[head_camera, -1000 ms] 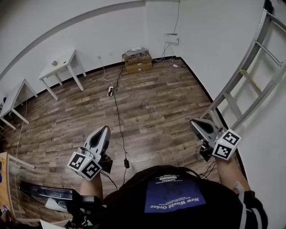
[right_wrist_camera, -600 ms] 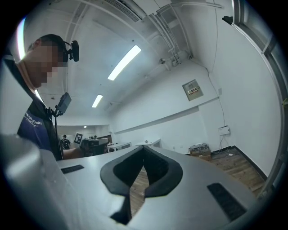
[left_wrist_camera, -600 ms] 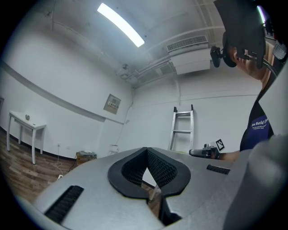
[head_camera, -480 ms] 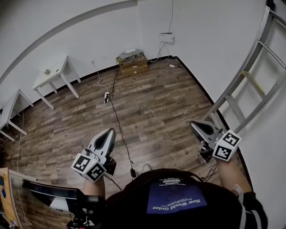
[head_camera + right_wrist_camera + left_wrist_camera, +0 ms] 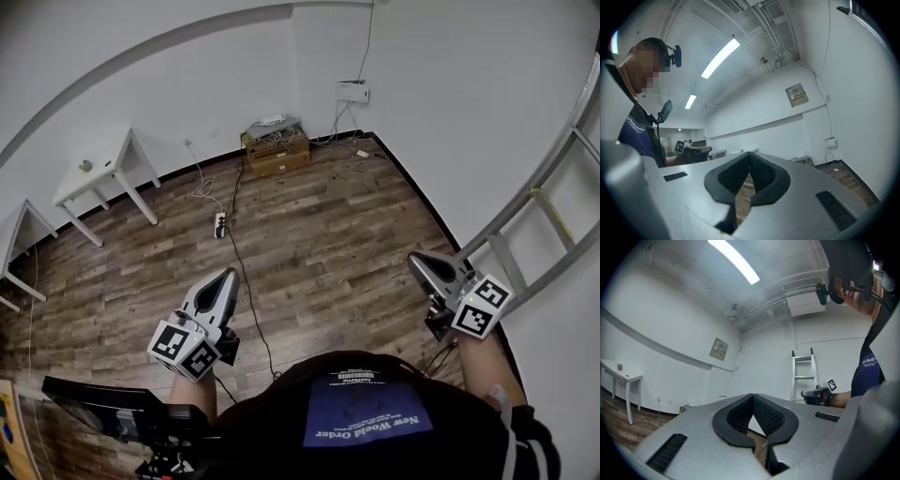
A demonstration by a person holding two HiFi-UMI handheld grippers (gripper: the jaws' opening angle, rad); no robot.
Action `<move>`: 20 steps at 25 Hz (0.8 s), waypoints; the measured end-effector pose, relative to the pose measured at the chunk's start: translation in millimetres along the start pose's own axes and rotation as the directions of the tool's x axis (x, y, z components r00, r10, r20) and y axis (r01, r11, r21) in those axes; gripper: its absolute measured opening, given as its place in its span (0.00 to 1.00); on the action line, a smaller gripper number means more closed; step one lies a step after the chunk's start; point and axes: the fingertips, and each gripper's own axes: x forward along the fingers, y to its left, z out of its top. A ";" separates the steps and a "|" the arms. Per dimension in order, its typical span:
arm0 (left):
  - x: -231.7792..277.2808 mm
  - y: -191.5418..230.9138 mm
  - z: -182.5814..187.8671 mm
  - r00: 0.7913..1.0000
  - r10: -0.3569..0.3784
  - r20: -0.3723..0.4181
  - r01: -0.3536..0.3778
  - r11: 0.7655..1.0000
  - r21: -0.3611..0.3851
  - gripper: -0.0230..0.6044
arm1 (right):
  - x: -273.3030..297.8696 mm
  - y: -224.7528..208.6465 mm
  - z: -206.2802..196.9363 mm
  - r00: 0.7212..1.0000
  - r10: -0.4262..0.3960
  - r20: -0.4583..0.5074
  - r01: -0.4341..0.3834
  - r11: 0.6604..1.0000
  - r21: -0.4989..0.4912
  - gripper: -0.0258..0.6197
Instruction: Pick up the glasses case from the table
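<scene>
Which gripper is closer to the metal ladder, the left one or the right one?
Right. The right gripper is close beside the lower end of the ladder, at the right of the head view. The left gripper is far over at the left, above the wooden floor.

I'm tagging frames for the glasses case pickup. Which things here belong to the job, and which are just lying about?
Job: left gripper, shut and empty; right gripper, shut and empty. No glasses case is in view.

Lying about, as far as shows: white table, cardboard box, power strip, floor cable, ladder.
</scene>
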 end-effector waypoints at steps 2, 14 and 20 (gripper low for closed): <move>23.3 23.1 2.4 1.000 0.012 -0.005 -0.012 1.000 -0.003 0.03 | 28.4 -19.0 1.6 1.000 0.015 -0.013 -0.015 1.000 0.004 0.03; 140.3 99.5 3.5 0.983 0.185 0.019 -0.185 0.983 0.013 0.03 | 154.4 -176.2 17.5 0.984 0.175 -0.025 -0.175 0.984 0.018 0.03; 223.8 122.8 6.0 0.948 0.313 0.057 -0.313 0.950 -0.022 0.03 | 208.1 -277.1 42.5 0.952 0.299 -0.071 -0.300 0.954 0.002 0.03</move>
